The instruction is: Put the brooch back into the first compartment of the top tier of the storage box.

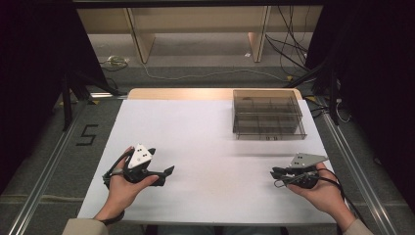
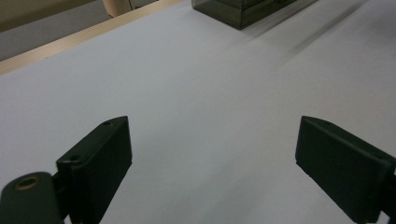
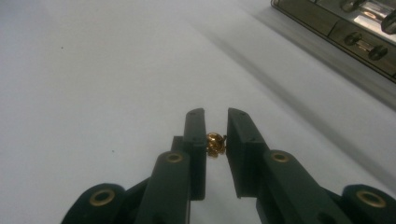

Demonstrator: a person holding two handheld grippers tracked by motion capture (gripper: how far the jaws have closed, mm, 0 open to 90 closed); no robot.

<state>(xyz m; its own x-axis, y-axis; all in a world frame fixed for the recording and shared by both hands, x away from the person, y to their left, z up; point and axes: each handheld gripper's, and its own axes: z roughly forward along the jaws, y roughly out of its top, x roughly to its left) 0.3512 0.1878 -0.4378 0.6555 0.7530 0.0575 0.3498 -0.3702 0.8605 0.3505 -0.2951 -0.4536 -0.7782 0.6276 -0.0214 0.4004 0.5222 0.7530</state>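
My right gripper [image 3: 216,115] is shut on a small golden metal piece [image 3: 215,143], pinched between its two black jaws a little above the white table top [image 1: 210,142]. In the high view this gripper [image 1: 274,173] sits at the near right and points left. The golden piece is too small to make out there. My left gripper [image 1: 168,172] is at the near left and points right, held low over the table. Its jaws [image 2: 212,161] stand wide open with only bare white surface between them.
A smoky transparent compartment box [image 1: 268,115] stands at the far right of the table, also seen as a box corner [image 2: 243,10] and a box edge [image 3: 345,28] with small metal parts inside. A wooden table edge [image 1: 176,93] runs along the far side.
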